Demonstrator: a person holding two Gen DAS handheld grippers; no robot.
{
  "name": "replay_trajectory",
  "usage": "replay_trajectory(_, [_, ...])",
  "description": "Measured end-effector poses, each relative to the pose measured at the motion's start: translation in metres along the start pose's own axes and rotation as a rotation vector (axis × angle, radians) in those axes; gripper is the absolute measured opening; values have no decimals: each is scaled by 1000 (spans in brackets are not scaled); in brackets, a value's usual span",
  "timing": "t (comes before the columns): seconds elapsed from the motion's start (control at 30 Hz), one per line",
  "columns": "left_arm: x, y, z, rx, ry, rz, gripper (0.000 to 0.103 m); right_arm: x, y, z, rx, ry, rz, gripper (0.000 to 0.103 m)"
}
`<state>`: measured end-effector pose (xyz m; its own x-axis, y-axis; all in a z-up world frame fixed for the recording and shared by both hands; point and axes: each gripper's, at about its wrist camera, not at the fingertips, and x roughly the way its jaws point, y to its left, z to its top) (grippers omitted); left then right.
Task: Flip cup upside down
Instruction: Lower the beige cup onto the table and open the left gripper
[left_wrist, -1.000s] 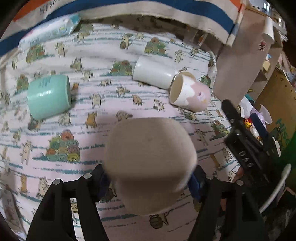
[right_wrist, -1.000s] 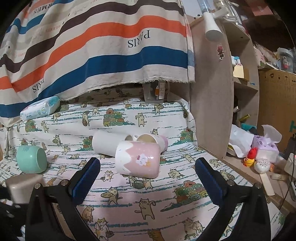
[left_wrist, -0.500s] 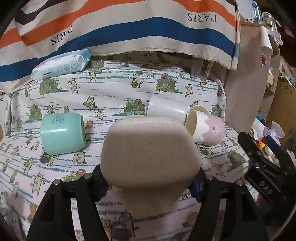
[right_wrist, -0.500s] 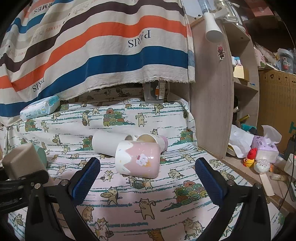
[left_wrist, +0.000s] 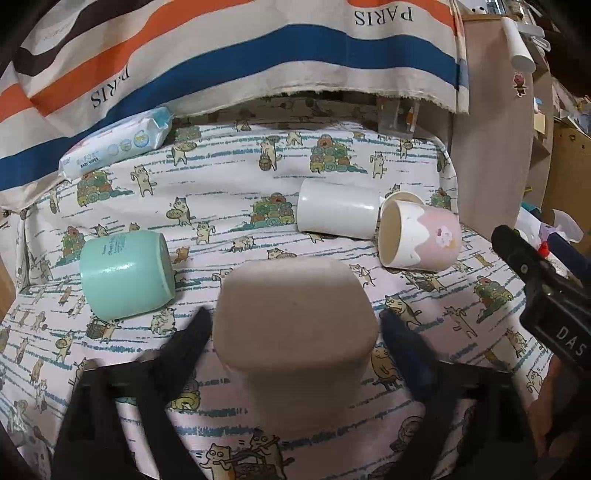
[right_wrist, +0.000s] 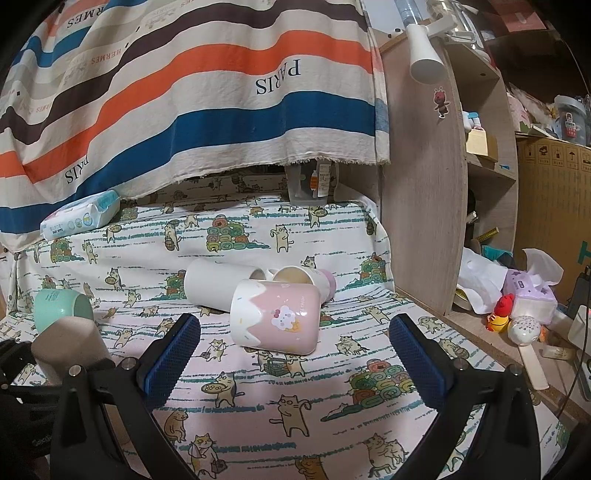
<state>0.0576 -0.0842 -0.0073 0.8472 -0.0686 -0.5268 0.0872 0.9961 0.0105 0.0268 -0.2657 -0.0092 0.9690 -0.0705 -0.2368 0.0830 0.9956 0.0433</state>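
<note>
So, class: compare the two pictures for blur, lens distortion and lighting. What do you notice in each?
Left wrist view: the tongs' fingers are motion-smeared, while the beige cup between them and the green cup stay sharp. Right wrist view: the fingers and the pink cup look crisp. Both views bow straight lines and darken towards the corners.

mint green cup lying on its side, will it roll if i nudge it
Probably: the mint green cup lies on its round wall. Its taper would likely curve the roll. The soft cat-print cloth may slow it. It looks rigid and glossy, perhaps slippery.
</note>
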Motion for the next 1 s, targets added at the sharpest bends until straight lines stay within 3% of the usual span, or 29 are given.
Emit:
replay_trajectory(0.43, [-46,26,-4,9,-168,-31,102,0,3,0,-5,-1,4,103])
replay_trajectory(0.6, [-54,41,-8,-19,-184,-34,102,1,5,0,-16,3,22,103])
replay_trajectory(0.8, [-64,55,-16,2,-218,38,103,1,17,-2,-60,4,46,103])
replay_trajectory(1.0, [-68,70,-22,-17,-238,57,103,0,16,-2,-61,5,49,103])
